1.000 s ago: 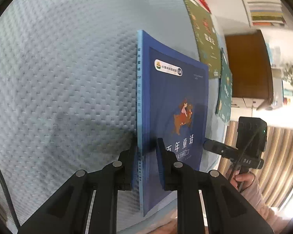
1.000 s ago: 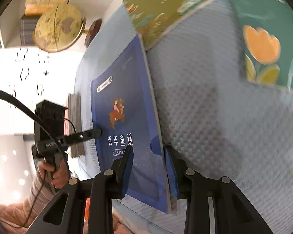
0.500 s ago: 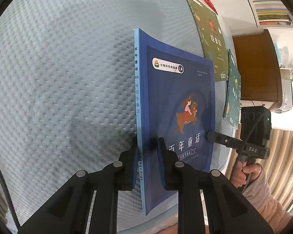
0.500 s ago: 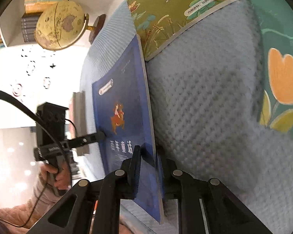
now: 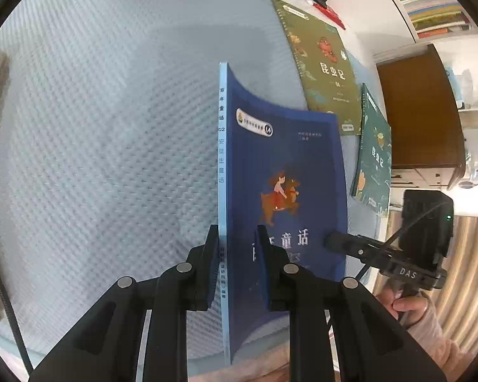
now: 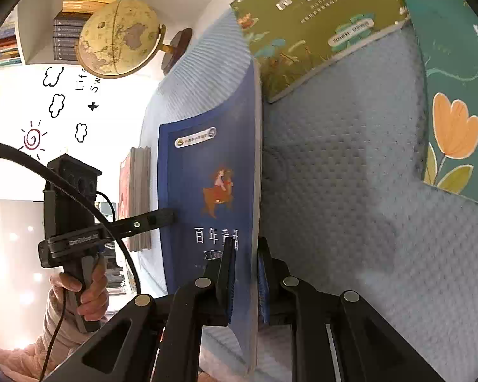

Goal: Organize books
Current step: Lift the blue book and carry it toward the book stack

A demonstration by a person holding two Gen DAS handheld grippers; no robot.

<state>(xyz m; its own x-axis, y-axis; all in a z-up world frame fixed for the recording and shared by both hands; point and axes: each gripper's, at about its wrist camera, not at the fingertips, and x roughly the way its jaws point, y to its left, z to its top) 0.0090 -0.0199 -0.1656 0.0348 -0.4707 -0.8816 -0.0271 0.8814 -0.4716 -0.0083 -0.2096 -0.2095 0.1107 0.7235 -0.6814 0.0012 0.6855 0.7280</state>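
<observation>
Both tools are clamped on the blue storybook: left tool at the spine edge, right tool at the opposite edge. The book is above the padded surface. Green book and teal book lie flat, unsorted. Stacking remains.

To the left of the blue book clamped in my left gripper, the quilted cloth lies bare and wide, so there is room to pass there. Past the book's top edge, the green book blocks the far right side, with the teal book just beside it. My right gripper, pinching the same book's other edge, has a bare strip of cloth to its right, hemmed in by the teal book's corner. A globe and a stack of books stand beyond on my left hand's side.
</observation>
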